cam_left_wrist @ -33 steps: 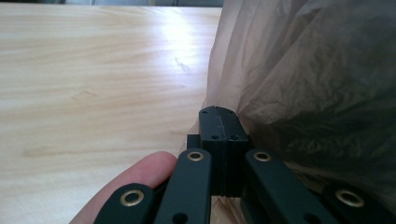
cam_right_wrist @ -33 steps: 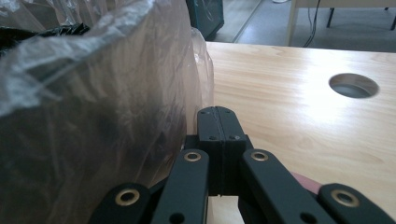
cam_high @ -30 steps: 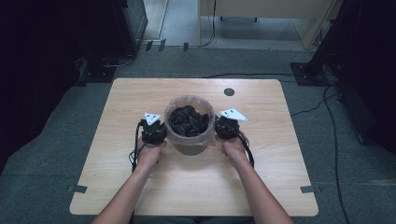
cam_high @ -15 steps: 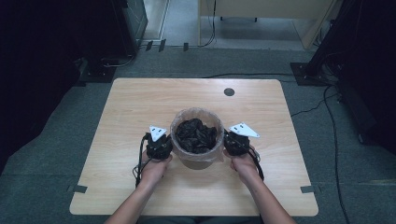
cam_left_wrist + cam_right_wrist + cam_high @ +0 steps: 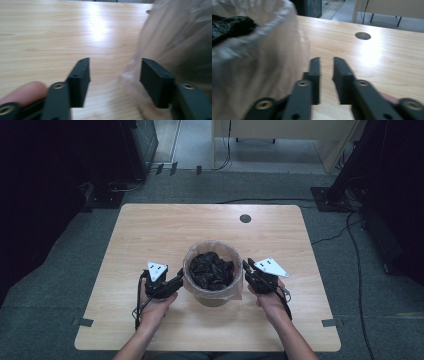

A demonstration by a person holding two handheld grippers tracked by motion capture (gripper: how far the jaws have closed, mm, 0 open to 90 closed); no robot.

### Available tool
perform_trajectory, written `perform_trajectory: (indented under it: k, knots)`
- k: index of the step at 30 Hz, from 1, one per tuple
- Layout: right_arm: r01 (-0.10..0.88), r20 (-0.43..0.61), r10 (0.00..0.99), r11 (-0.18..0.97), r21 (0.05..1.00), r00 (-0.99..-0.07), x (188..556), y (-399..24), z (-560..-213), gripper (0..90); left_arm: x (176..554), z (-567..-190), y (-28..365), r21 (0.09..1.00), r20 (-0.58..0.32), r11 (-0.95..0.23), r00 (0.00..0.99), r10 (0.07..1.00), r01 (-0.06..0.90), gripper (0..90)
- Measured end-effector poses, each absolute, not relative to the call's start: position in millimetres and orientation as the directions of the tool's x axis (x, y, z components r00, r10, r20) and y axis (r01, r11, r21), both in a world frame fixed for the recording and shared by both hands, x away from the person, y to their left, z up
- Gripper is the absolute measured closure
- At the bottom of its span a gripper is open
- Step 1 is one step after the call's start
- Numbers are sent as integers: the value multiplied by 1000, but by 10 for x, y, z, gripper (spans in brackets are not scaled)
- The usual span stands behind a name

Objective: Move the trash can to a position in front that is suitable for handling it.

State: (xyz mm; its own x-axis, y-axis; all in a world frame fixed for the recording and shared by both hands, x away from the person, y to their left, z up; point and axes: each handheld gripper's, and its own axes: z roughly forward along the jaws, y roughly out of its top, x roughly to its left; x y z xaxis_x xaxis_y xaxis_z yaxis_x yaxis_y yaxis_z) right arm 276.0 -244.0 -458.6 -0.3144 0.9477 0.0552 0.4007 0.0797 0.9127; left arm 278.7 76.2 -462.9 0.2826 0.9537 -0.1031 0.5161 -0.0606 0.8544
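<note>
A round bin [image 5: 216, 296] lined with a clear plastic bag stands on the near half of the wooden table [image 5: 150, 235]. Crumpled black material [image 5: 212, 269] fills it. My left gripper [image 5: 179, 279] is at the bin's left side. In the left gripper view it [image 5: 115, 75] is open, and the bag's loose edge [image 5: 130, 72] hangs by the right-hand jaw. My right gripper [image 5: 247, 267] is at the bin's right side. In the right gripper view it [image 5: 327, 62] is narrowly open with nothing between the jaws, and the lined bin [image 5: 249, 62] is close on the left.
A round cable hole [image 5: 245, 218] sits near the table's far edge, also seen from the right gripper [image 5: 363, 35]. Bare wood lies beyond and to both sides of the bin. Dark equipment and cables [image 5: 345, 235] stand on the floor around the table.
The bin has slid toward the table's near edge and slightly right, with both grippers moving along at its sides.
</note>
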Motion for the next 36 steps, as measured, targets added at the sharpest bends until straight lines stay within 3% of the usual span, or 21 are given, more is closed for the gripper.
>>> perform_trajectory:
  k: [3,9,15,22,25,28,36]
  knots:
    - [398,63,957,57,916,-283,2705,-2570,-4603,508,2762,-4662,931,844,-96,-60,259,961,534,298]
    - [455,151,963,-34,890,-223,2645,-2853,-4612,346,2740,-4793,1330,800,-92,-50,205,974,598,217]
    - [505,149,976,-49,862,-159,2600,-3147,-4651,228,2690,-4911,1638,762,-79,-51,170,982,646,201]
    - [546,125,983,-33,837,-133,2472,-3470,-4774,157,2621,-5068,1920,739,-21,-89,155,988,668,199]
    - [576,66,995,-10,817,-75,2416,-3569,-4843,138,2586,-5137,2002,730,16,-115,152,988,673,195]
    - [626,84,995,-34,779,-51,2379,-3685,-4954,92,2547,-5184,2087,734,14,-115,154,988,670,179]
    - [662,61,998,-40,749,-9,2231,-3895,-5146,91,2497,-5198,2238,750,50,-131,142,989,649,166]
